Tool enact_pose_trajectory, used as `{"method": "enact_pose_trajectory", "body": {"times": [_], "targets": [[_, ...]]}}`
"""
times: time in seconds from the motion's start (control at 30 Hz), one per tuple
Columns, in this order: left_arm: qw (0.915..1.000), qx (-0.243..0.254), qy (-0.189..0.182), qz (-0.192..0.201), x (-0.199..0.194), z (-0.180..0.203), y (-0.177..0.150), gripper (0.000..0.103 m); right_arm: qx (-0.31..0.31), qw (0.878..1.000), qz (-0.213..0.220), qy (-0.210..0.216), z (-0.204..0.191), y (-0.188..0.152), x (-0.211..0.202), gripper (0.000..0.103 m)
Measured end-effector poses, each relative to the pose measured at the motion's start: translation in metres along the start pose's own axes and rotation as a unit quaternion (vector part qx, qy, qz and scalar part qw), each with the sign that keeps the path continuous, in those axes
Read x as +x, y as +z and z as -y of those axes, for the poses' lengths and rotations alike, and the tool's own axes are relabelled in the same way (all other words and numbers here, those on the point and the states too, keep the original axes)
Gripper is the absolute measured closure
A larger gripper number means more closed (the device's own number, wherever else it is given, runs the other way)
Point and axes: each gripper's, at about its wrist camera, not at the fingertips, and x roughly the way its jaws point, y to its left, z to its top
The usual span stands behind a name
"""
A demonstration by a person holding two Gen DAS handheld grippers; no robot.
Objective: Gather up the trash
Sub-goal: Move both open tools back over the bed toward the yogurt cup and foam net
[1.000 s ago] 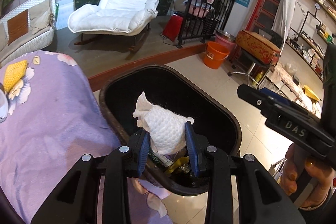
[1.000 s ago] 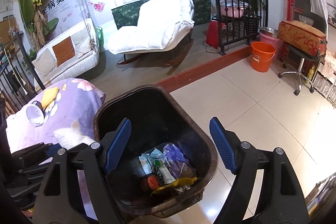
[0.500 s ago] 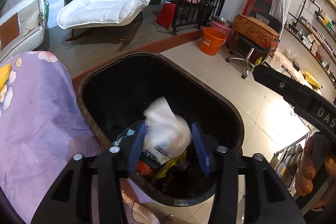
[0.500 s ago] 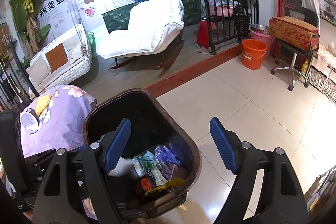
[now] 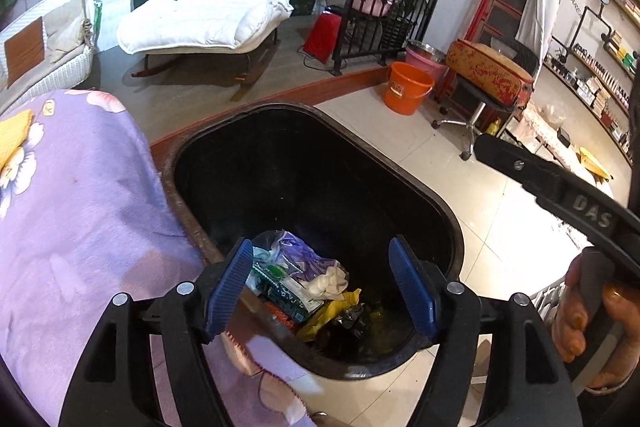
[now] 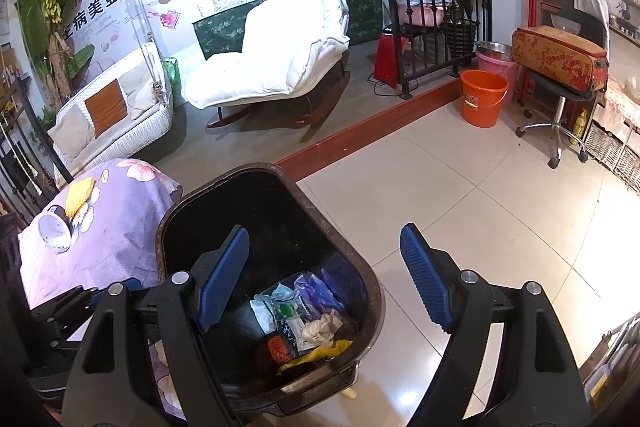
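The crumpled white tissue (image 5: 326, 282) lies soft on glossy wrappers inside the dark, round-cornered bin (image 5: 436, 203) — its rim is touching the purple flowered cloth (image 5: 80, 195). The left gripper (image 5: 322, 285) hangs over it, wide apart and empty; the right gripper (image 6: 324, 273) also gapes empty — above the smooth tile floor (image 6: 460, 199).

We note a dark plastic trash bin (image 5: 442, 223) with a scuffed, dull rim, holding a crumpled white paper tissue (image 5: 326, 281) among glossy wrappers (image 5: 296, 259). At nine o'clock lies matt purple floral cloth (image 5: 80, 207); the floor tiles (image 6: 460, 203) are glossy.
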Motion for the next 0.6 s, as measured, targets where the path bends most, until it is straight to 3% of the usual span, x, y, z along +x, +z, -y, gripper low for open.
{"method": "enact_pose_trajectory", "body": {"times": [0.23,0.6], "targets": [[0.9996,0.000,0.022,0.020,-0.024,-0.011,-0.011,0.032,-0.018,1.000,-0.008,0.017,-0.021,-0.004,0.004,0.025],[0.9960,-0.035,0.072,0.041,-0.060,-0.050,-0.029,0.031,-0.072,0.994,-0.030,0.070,-0.088,-0.017,0.015,0.025]]}}
